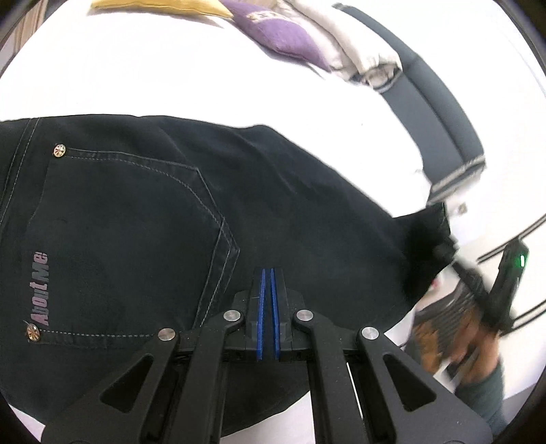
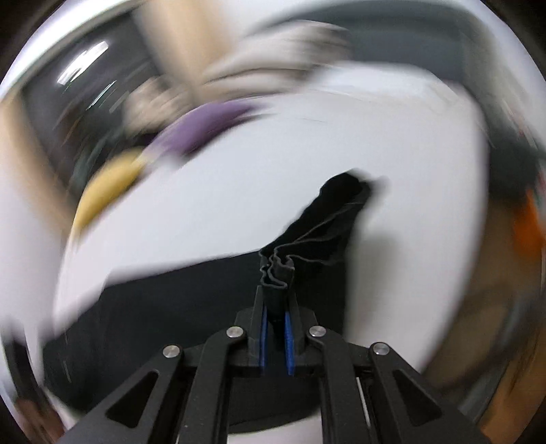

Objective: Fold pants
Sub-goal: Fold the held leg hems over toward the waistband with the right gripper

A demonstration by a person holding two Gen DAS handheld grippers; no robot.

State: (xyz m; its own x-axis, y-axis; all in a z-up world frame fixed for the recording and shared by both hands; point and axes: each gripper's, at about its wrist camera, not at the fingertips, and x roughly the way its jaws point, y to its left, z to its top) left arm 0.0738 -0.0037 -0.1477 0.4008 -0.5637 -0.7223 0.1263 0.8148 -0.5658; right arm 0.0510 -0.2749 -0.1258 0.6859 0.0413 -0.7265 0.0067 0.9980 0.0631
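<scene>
Black pants (image 1: 143,211) lie on the white bed, back pocket up with an "AboutMe" label at the left. My left gripper (image 1: 268,273) is shut and empty, its tips just over the pants beside the pocket's corner. My right gripper (image 2: 276,293) is shut on the bunched hem of the pants leg (image 2: 327,225) and holds it above the bed. In the left wrist view the right gripper (image 1: 443,251) shows at the far right, lifting the leg end. The right wrist view is blurred by motion.
A purple cushion (image 1: 273,30), a yellow cushion (image 1: 153,5) and folded pale bedding (image 1: 361,51) lie at the far side of the white bed (image 1: 170,78). A dark padded headboard (image 1: 436,112) runs along the right edge.
</scene>
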